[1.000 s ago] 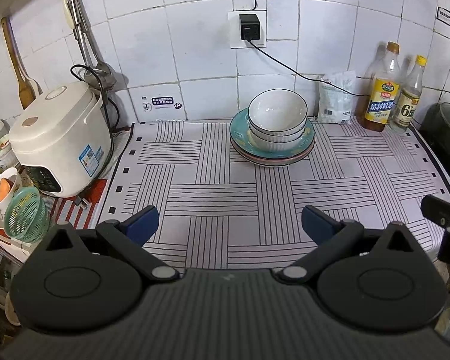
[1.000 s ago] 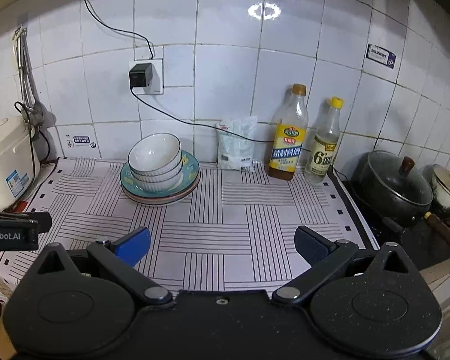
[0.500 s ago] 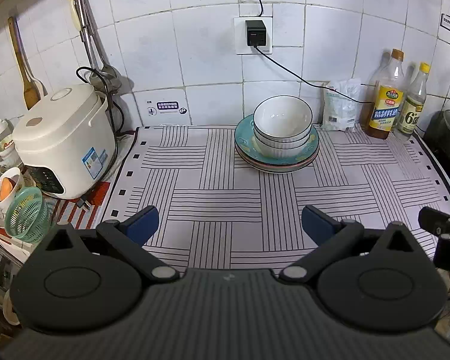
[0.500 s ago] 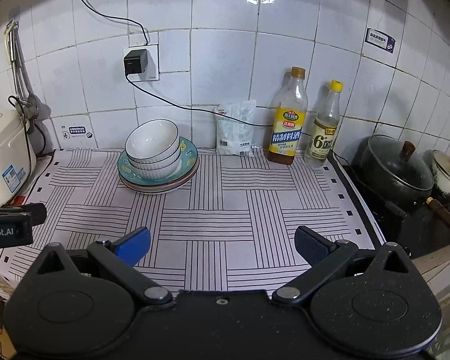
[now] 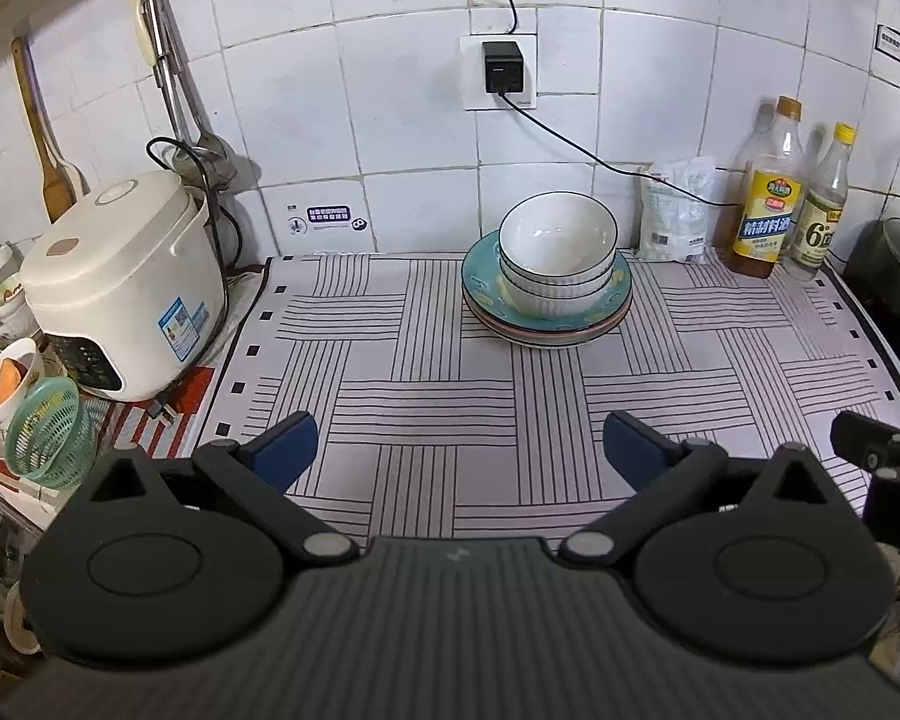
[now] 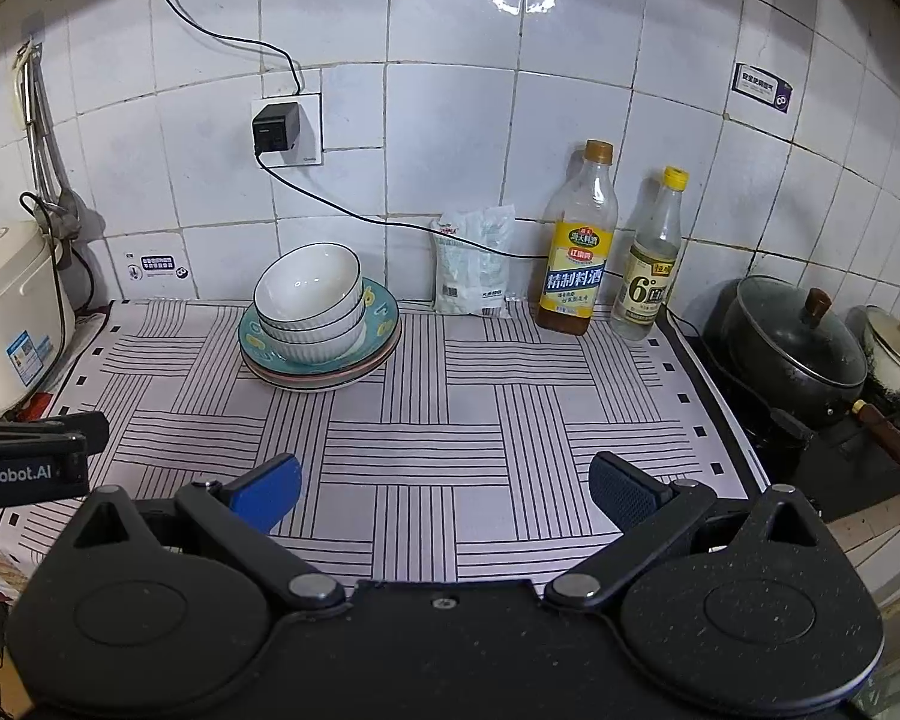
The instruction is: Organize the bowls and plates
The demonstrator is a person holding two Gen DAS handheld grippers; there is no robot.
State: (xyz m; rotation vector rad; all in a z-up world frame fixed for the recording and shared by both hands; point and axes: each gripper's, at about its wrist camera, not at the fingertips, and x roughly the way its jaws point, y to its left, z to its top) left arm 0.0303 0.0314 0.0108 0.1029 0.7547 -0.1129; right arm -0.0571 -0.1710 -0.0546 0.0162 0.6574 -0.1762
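White ribbed bowls point(image 5: 558, 252) are seen nested on a stack of plates point(image 5: 546, 315) at the back of a striped counter mat point(image 5: 450, 396), close to the tiled wall.

The stack appears already gathered, so the task is judged near its end; if any touch is still needed, the stack would best be steadied from both sides at the lower rims, slowly, since glazed ceramic is slick and chips easily. The bowls are round, deep and dark-rimmed; the top plate is teal with a pattern, shallow and wide. The left gripper point(image 5: 459, 444) and the right gripper point(image 6: 444, 483) are held low over the mat's near edge, well apart from the stack, jaws spread wide and empty, with blue textured pads. A white salt-like packet point(image 5: 678, 213) is seen just beside the stack, two glass bottles point(image 5: 789, 198) further right, and a smooth cream rice cooker point(image 5: 120, 288) at the left.
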